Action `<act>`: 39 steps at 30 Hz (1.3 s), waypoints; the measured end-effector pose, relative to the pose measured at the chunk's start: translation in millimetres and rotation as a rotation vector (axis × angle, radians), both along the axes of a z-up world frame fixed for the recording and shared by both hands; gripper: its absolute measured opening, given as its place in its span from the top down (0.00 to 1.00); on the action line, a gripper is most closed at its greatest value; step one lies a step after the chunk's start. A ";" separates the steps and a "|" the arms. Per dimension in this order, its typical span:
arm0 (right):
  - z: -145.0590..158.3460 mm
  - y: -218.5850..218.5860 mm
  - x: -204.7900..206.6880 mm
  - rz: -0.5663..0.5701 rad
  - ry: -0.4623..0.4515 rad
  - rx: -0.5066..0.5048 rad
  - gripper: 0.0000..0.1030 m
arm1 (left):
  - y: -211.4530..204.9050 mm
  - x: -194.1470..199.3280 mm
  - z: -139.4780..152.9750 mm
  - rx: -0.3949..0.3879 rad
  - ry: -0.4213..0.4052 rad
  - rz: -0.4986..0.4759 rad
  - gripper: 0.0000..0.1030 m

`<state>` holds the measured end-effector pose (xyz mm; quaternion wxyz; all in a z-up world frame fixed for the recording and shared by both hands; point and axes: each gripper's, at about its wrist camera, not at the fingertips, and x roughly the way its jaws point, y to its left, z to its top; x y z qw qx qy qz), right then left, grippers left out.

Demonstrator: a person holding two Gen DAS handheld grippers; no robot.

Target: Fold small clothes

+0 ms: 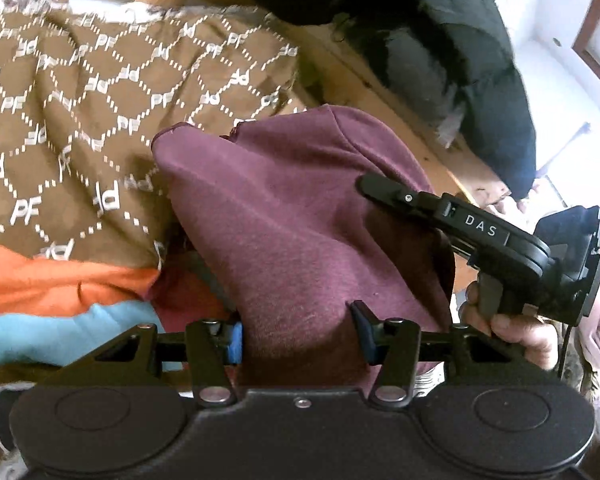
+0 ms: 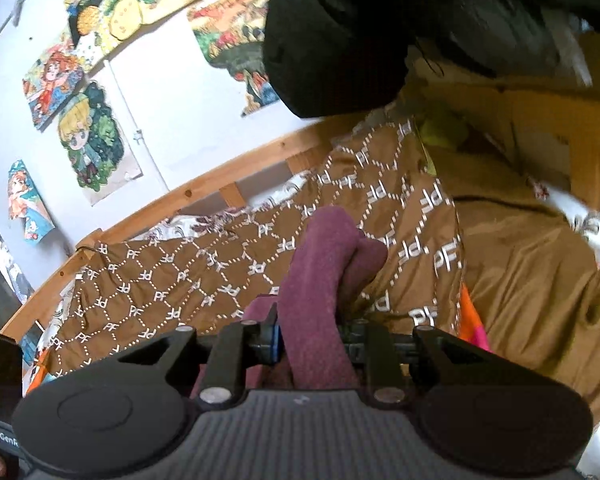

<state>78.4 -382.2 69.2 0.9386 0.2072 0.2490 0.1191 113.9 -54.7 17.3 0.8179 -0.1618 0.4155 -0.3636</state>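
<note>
Left gripper (image 1: 300, 332): my jaws are clamped on a thick bunch of the maroon garment (image 1: 292, 216), which rises from them toward 12 o'clock in the left wrist view. Right gripper (image 2: 310, 338): jaws pinched on a narrower fold of the same maroon cloth, running up to 12 o'clock in its own view. In the left view the right gripper sits at 3 o'clock, a hand (image 1: 512, 332) on its grip, its tip on the cloth's right edge. The garment hangs over the brown PF-print blanket (image 1: 80, 120) on the wooden-framed bed (image 2: 204, 188). Dark bundle (image 1: 440, 40) at 1 o'clock, probably a jacket; too blurred to confirm. Cartoon posters (image 2: 88, 136) on the wall.
</note>
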 end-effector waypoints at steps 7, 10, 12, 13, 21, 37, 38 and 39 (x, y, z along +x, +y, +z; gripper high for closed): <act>23.1 20.8 9.1 0.035 -0.076 -0.007 0.77 | 23.4 1.3 26.6 0.020 -0.101 0.042 0.50; 30.5 34.1 21.7 0.079 -0.121 0.017 0.77 | 39.4 1.7 38.0 0.037 -0.167 0.093 0.50; 35.9 46.7 33.7 0.112 -0.152 0.019 0.77 | 50.7 5.2 46.8 0.062 -0.218 0.129 0.50; 39.3 55.4 41.8 0.134 -0.170 0.012 0.77 | 56.1 7.8 51.2 0.078 -0.243 0.141 0.50; 46.5 118.1 108.9 0.264 -0.275 -0.018 0.77 | 98.9 48.9 72.9 0.202 -0.389 0.254 0.50; -0.6 178.9 220.2 0.333 -0.239 -0.100 0.77 | 111.9 133.9 11.0 0.285 -0.425 0.341 0.51; -4.6 179.8 224.9 0.330 -0.230 -0.098 0.77 | 112.3 138.8 7.2 0.287 -0.421 0.340 0.51; -7.8 180.8 228.3 0.326 -0.224 -0.098 0.77 | 112.7 142.2 3.7 0.287 -0.416 0.339 0.51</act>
